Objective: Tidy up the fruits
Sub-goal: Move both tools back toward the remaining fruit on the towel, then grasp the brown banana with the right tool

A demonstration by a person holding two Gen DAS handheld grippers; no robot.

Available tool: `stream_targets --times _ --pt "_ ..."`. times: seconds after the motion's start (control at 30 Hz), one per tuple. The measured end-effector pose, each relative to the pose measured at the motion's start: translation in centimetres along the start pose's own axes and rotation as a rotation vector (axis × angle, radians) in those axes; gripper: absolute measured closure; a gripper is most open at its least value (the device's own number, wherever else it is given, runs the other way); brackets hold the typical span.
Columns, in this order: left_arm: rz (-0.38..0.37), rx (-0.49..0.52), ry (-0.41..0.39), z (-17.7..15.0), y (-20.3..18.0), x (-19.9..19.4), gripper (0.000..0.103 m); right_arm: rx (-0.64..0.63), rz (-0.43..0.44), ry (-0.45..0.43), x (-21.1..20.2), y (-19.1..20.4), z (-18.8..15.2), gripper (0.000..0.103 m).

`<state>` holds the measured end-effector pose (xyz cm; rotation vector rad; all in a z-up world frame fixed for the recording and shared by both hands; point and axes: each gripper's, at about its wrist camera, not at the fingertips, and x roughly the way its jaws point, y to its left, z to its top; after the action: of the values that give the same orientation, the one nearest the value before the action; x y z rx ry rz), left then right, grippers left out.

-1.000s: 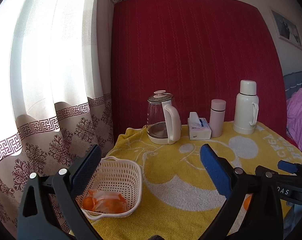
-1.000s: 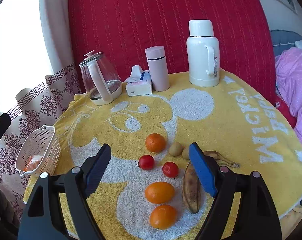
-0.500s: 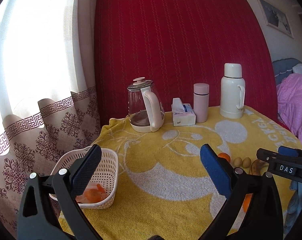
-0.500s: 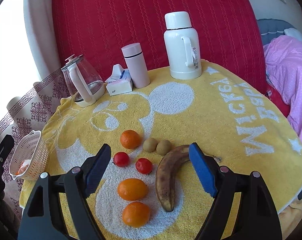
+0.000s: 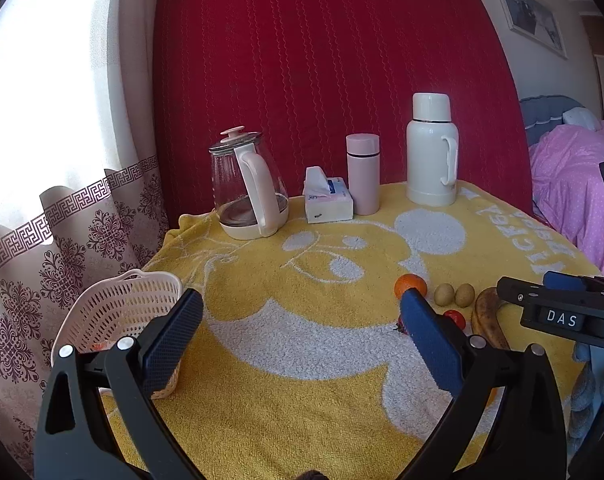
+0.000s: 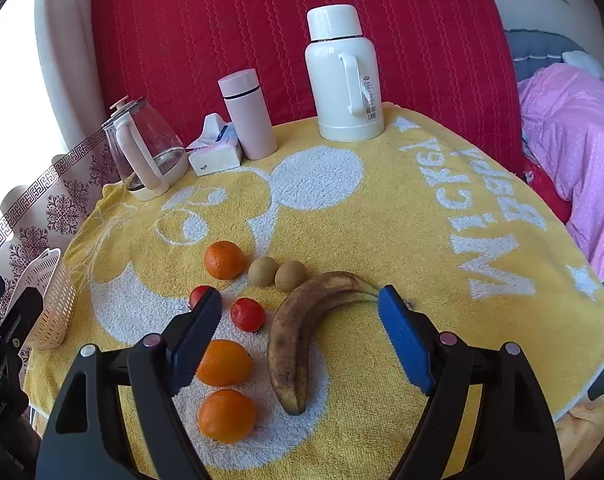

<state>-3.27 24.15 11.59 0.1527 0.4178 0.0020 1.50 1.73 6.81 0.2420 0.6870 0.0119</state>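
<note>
Right gripper (image 6: 300, 320), released and empty, hangs directly over the banana (image 6: 302, 334), whose long axis runs fore-aft between the jaws; left gripper (image 5: 302, 334), also released, is farther off

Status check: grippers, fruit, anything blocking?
Left gripper open, empty. Right gripper open, empty, over banana. Oranges, tomatoes and two small brown fruits loose on towel; basket at table's left edge. Nothing blocking.
</note>
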Motion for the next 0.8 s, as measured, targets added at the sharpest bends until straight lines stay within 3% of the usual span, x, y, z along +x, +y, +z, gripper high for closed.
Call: stream_targets --times 0.4,0.8 --pt "-0.029 -0.005 0.061 -0.9 -0.6 1.9 0.003 0.075 0.000 0.046 1.1 -2.2 0.3 0.023" --pt "-0.033 -0.024 0.096 -1.3 -0.4 2.9 0.003 0.065 0.026 0.200 6.0 -0.5 -0.3 0.043"
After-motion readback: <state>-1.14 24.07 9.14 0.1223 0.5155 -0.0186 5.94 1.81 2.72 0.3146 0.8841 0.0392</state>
